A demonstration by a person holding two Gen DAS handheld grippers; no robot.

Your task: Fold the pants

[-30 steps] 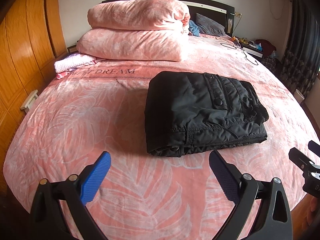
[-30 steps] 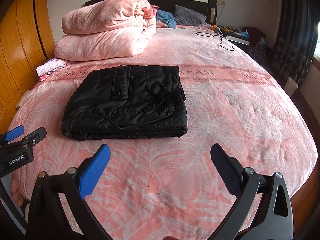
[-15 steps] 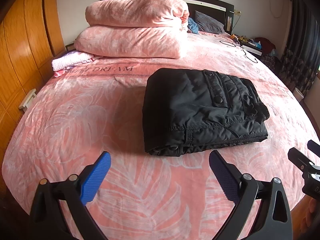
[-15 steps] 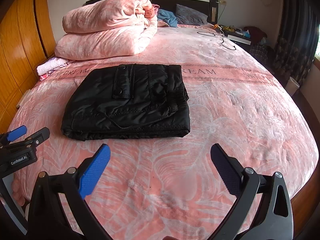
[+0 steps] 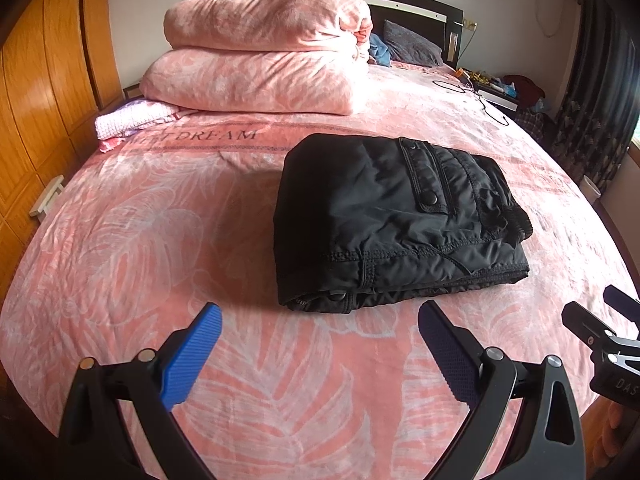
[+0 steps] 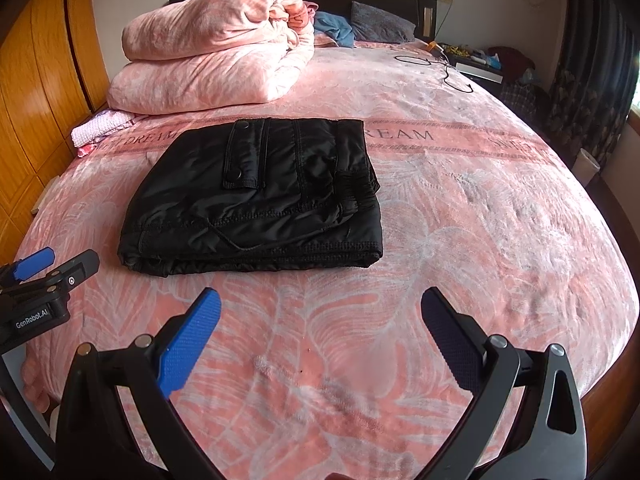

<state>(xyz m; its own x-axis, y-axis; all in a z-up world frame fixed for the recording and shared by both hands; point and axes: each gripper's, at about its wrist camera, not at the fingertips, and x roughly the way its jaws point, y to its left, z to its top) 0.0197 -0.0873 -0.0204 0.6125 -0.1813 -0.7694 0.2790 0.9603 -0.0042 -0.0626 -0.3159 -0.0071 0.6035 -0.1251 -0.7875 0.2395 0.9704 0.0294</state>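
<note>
Both sets of jaws stand released and empty: the left gripper and the right gripper each hold their blue-padded fingers wide apart above the bedspread, on the near side of the pants and not touching them. The black pants lie folded into a thick, roughly rectangular bundle on the bed, flat on its pink leaf-patterned cover. A snap-buttoned pocket flap faces up on top of the bundle, and the ribbed elastic waistband shows at its right edge. In the left wrist view the right gripper's tip shows at the far right edge; in the right wrist view the left gripper shows at the far left edge, level with the near-left corner of the pants. Beyond the pants, toward the headboard, a pink duvet is stacked in two folds. A small pale pink cloth sits left of the duvet. A wooden wardrobe runs along the left of the bed.
</note>
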